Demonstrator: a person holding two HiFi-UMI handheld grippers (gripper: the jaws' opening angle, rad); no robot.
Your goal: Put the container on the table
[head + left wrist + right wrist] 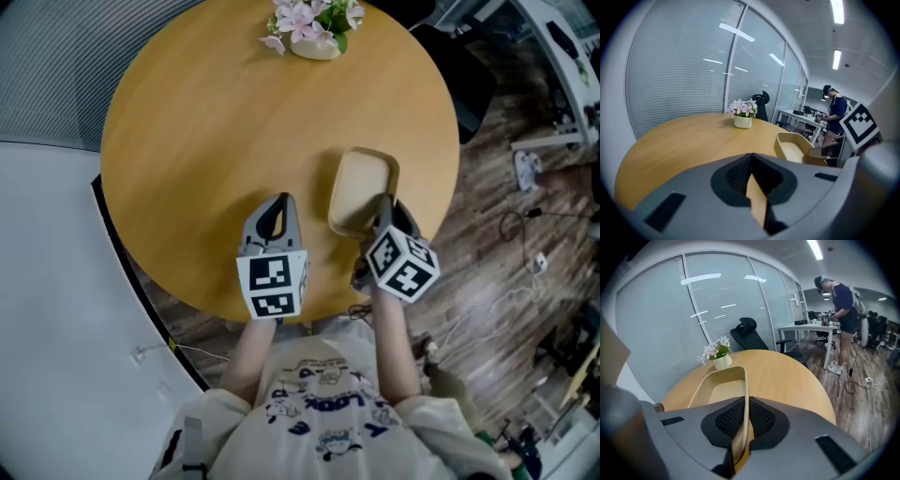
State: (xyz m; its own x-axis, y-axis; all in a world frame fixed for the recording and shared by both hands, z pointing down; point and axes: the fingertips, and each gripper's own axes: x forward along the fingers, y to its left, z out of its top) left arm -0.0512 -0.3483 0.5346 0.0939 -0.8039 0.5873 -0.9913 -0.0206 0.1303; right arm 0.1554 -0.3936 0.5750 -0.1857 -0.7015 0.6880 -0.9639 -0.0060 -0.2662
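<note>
The right tool (385, 204) in the head view meets the container (359, 183) at its 5 o'clock corner. The container lies over the round desk (206, 141), with the left tool (280, 202) near its 8 o'clock. I cannot tell if it rests on the desk.

The left gripper view shows the left tool clenched on nothing, the container at 2 o'clock.

Only the right gripper view shows the right tool clamped on the container's thin wall, with flowers (717, 351) at 11 o'clock.

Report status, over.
Left gripper shut, empty. Right gripper shut on container wall, over table, contact unclear. Flower pot far side, not in the way.
</note>
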